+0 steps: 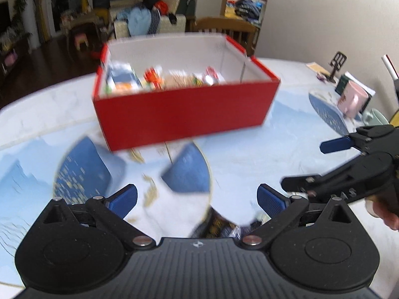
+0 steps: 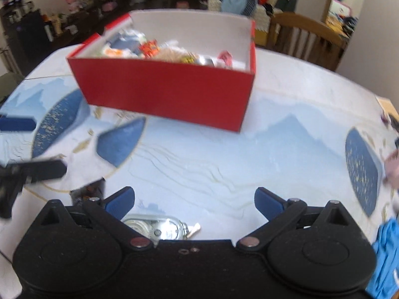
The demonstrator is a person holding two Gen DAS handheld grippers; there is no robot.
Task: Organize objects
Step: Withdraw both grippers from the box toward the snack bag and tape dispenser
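Observation:
A red box (image 1: 184,114) with a white inside stands on the table and holds several small packets and toys (image 1: 154,78); it also shows in the right wrist view (image 2: 169,94). My left gripper (image 1: 197,199) is open and empty above the table, short of the box. A dark packet (image 1: 219,225) lies just below it. My right gripper (image 2: 194,199) is open and empty, and shows at the right in the left wrist view (image 1: 311,164). A clear glass bottle (image 2: 154,228) lies on the table just under its left finger. A dark packet (image 2: 89,191) lies to the left.
The table has a pale blue patterned cloth (image 2: 224,154). A pink mug (image 1: 352,98), a green cup (image 1: 374,118) and a black stand (image 1: 336,66) sit at the right. A blue cloth (image 2: 389,256) lies at the right edge. A wooden chair (image 2: 304,37) stands behind the table.

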